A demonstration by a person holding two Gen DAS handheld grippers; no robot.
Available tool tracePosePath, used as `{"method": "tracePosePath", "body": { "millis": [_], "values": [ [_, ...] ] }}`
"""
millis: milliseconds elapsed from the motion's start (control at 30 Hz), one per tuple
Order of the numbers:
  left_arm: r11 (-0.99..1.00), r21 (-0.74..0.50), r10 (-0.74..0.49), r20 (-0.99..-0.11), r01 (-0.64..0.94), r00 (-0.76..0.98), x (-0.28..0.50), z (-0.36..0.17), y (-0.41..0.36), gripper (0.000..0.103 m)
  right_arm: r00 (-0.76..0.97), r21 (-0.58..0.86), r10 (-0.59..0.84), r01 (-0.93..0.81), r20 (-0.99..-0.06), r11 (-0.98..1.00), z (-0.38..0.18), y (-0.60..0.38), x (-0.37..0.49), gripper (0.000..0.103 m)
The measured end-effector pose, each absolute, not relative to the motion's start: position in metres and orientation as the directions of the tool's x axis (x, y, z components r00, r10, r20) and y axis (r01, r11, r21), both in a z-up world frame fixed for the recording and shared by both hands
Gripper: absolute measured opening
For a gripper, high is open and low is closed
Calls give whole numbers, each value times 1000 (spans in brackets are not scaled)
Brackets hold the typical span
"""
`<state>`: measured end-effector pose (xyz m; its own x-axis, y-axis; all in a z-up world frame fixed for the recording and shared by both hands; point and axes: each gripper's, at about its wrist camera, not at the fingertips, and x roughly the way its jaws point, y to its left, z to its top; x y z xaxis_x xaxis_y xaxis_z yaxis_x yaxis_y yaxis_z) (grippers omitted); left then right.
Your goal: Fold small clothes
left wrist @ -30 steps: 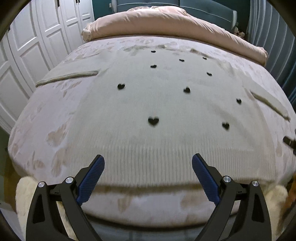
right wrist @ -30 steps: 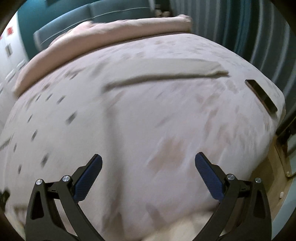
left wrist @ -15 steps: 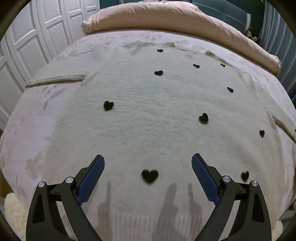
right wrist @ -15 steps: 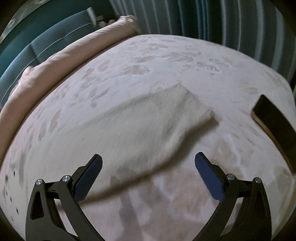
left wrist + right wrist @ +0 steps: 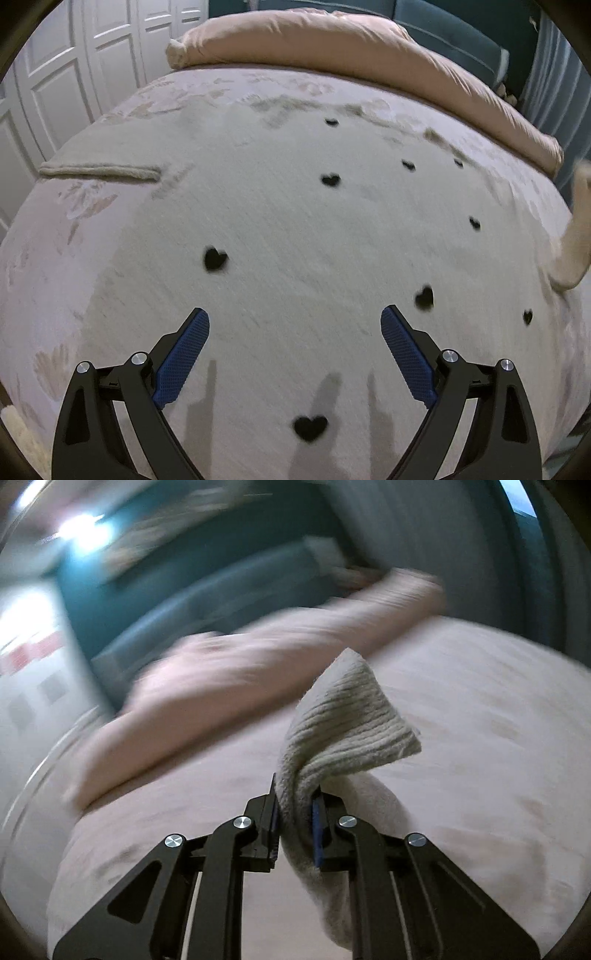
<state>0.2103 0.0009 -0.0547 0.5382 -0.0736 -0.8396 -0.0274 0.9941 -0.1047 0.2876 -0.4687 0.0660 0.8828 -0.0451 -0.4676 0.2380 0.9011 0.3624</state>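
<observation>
The right gripper [image 5: 295, 823] has just closed, clenching the sweater's ribbed cuff [image 5: 347, 731]. The left gripper [image 5: 295, 339] hangs spread wide above the heart-patterned sweater [image 5: 295, 240], 1 heart [image 5: 310, 427] below it.

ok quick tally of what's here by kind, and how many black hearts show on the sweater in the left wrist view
sweater: 1
black hearts showing on it: 9
beds: 1
rolled pink duvets: 1
grippers: 2, left gripper and right gripper
total: 14

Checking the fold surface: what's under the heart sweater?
The sweater lies flat on a floral bedspread, which shows around its edges. Whatever is directly beneath the knit is covered.
</observation>
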Motion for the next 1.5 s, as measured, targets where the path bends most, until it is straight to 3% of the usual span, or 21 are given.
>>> {"method": "tracePosePath", "body": {
  "millis": [100, 200, 267, 300, 367, 433, 567, 700, 833, 933, 1000, 1033, 1067, 1167, 1233, 1267, 1333, 1367, 1433, 1500],
  "values": [
    [992, -114, -67, -824, -49, 563, 216, -45, 11, 91, 878, 352, 208, -49, -431, 935, 84, -353, 318, 13],
    [988, -138, -74, -807, -65, 586, 222, -35, 23, 91, 792, 333, 378, -234, -480, 913, 57, -245, 339, 18],
    [982, -173, -97, -803, -74, 587, 228, -32, 32, 93, 717, 315, 417, -283, -558, 906, 19, -192, 344, 37],
    [977, -198, -118, -802, -74, 586, 231, -32, 37, 93, 692, 309, 419, -287, -588, 907, 5, -178, 345, 38],
    [966, -245, -155, -807, -84, 569, 240, -35, 47, 93, 641, 305, 410, -275, -649, 912, -29, -163, 336, 38],
    [948, -307, -210, -806, -88, 554, 253, -40, 55, 93, 637, 344, 407, -228, -655, 911, -41, -177, 320, 39],
    [924, -372, -268, -798, -92, 540, 288, -50, 57, 93, 683, 418, 347, -67, -643, 906, -44, -236, 279, 55],
    [907, -411, -312, -799, -89, 514, 331, -71, 45, 93, 705, 436, 224, 134, -673, 890, -54, -306, 236, 58],
    [891, -431, -305, -800, -142, 516, 357, -86, 39, 93, 699, 513, 216, 246, -682, 822, -72, -350, 225, 64],
    [885, -445, -311, -780, -133, 542, 367, -83, 33, 81, 694, 555, 244, 264, -677, 789, -84, -363, 239, 64],
    [870, -483, -360, -759, -99, 542, 376, -80, 29, 31, 697, 566, 249, 268, -672, 779, -83, -368, 253, 55],
    [859, -507, -393, -745, -73, 539, 380, -77, 27, 16, 705, 573, 253, 260, -663, 777, -79, -370, 261, 22],
    [855, -515, -407, -735, -57, 542, 383, -73, 25, 6, 711, 575, 251, 257, -657, 777, -75, -373, 266, 6],
    [874, -482, -408, -659, 62, 632, 380, -34, 8, 5, 833, 612, 213, 178, -510, 771, -29, -380, 258, 6],
    [883, -457, -402, -619, 107, 675, 373, -18, 1, 5, 872, 589, 158, 169, -463, 791, -20, -385, 250, 6],
    [886, -451, -396, -617, 106, 680, 371, -20, -1, 5, 864, 570, 135, 195, -485, 798, -26, -389, 250, 6],
    [902, -423, -374, -667, 85, 645, 376, -41, -6, 6, 746, 497, 101, 331, -659, 802, -74, -404, 268, 6],
    [912, -407, -354, -705, 59, 614, 379, -58, -6, 6, 710, 491, 111, 356, -695, 795, -86, -408, 272, 5],
    [916, -401, -335, -757, 5, 562, 379, -90, -3, 6, 715, 547, 162, 349, -681, 761, -94, -413, 270, 6],
    [903, -430, -348, -733, -3, 584, 370, -100, 2, 10, 708, 532, 152, 352, -689, 770, -82, -412, 268, 7]
  ]
}}
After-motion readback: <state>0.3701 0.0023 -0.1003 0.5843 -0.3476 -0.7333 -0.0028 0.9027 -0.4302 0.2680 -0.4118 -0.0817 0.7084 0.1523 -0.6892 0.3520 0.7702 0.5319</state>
